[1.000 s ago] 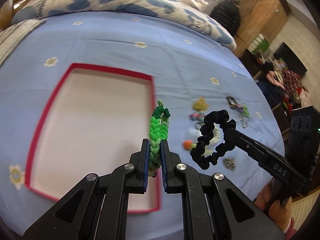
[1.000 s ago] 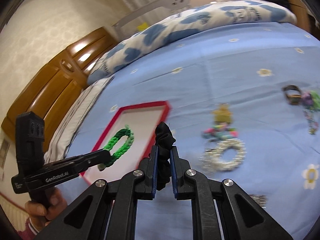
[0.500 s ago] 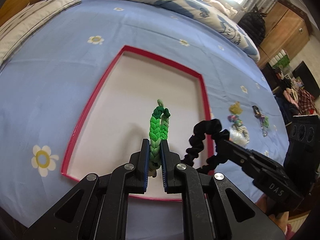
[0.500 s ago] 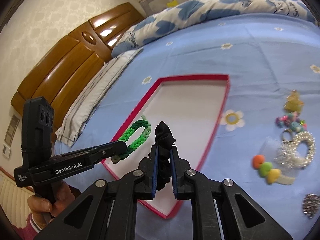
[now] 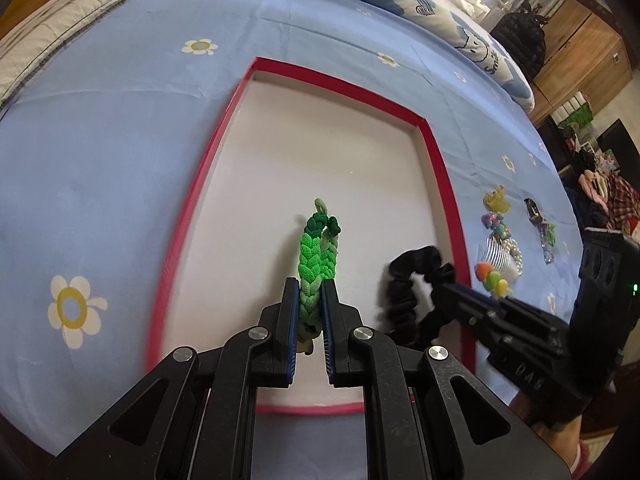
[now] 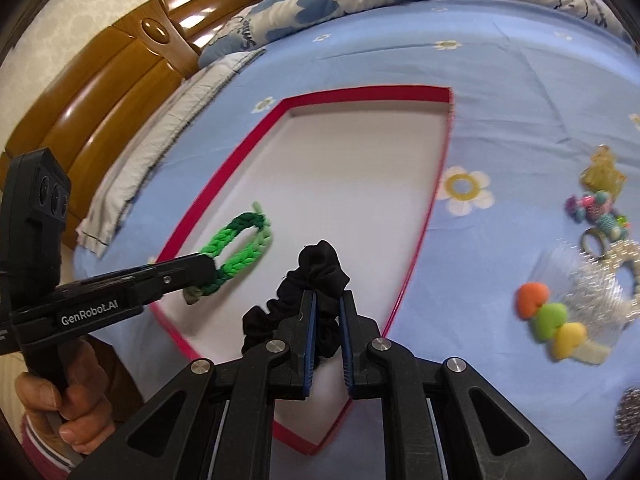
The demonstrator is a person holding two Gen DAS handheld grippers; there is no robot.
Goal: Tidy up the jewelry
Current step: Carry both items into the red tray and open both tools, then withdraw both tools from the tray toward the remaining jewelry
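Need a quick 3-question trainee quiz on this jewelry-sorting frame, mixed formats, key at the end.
1. True or false: the left gripper is shut on the green braided band.
2. Multiple choice: what does the right gripper hold? A) pearl bracelet B) black scrunchie C) heart clip
3. Fill in: both held pieces hang over the white floor of the ___-rimmed tray.

Key
1. True. Its pads pinch the band's lower end.
2. B. The black scrunchie is clamped between the pads; the pearl bracelet and heart clip lie on the blue sheet beside the tray.
3. Red.
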